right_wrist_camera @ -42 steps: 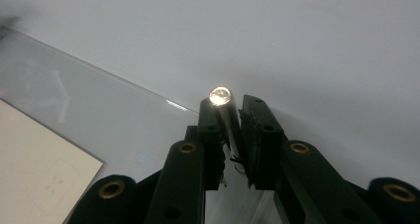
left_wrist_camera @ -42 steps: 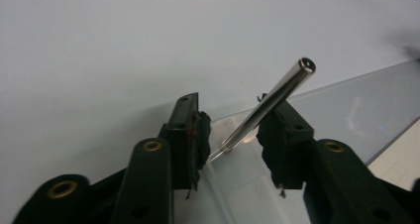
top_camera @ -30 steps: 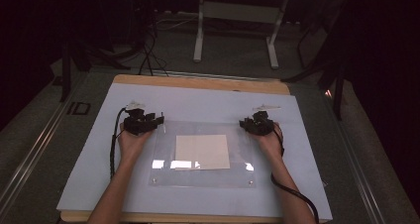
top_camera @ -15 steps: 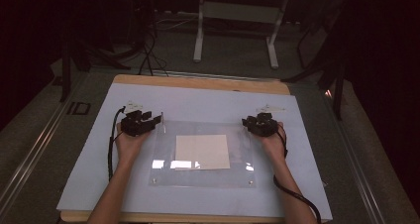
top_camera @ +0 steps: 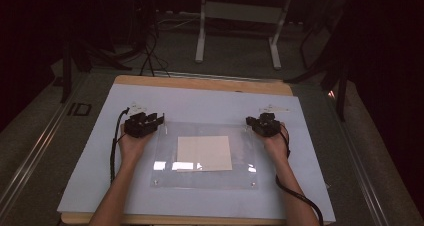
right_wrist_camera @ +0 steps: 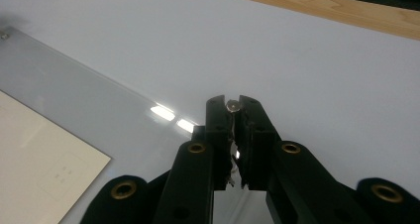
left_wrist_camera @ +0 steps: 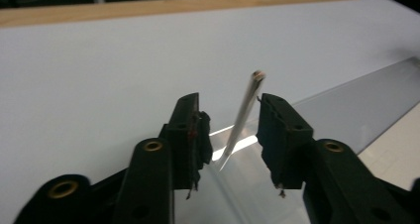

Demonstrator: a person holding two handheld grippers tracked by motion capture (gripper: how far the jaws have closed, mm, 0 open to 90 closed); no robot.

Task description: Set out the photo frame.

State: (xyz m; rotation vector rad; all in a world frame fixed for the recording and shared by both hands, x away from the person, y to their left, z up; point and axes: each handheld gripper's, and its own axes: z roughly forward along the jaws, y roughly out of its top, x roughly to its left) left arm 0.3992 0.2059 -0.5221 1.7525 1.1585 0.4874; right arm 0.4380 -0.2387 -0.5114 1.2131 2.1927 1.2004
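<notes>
Grippers taking hold of clear sheet's far corners

Clear acrylic sheet (top_camera: 205,158) lies flat on the white mat (top_camera: 90,181), a cream paper square (top_camera: 204,153) under its middle. Small pins stand at the sheet's far corners. Right gripper (right_wrist_camera: 232,110) has just been closing and its jaws now clamp the far right corner pin (right_wrist_camera: 231,105). Left gripper (left_wrist_camera: 228,130) has just been closing too but is not there yet: the far left pin (left_wrist_camera: 245,115) stands tilted in the gap, near the right jaw, no pad pressing it that I can tell. Step looks like grasping both corners before a lift. Next move calls for left jaws to finish closing on the pin, then both hands rising evenly so the sheet stays level and paper doesn't shift
</notes>
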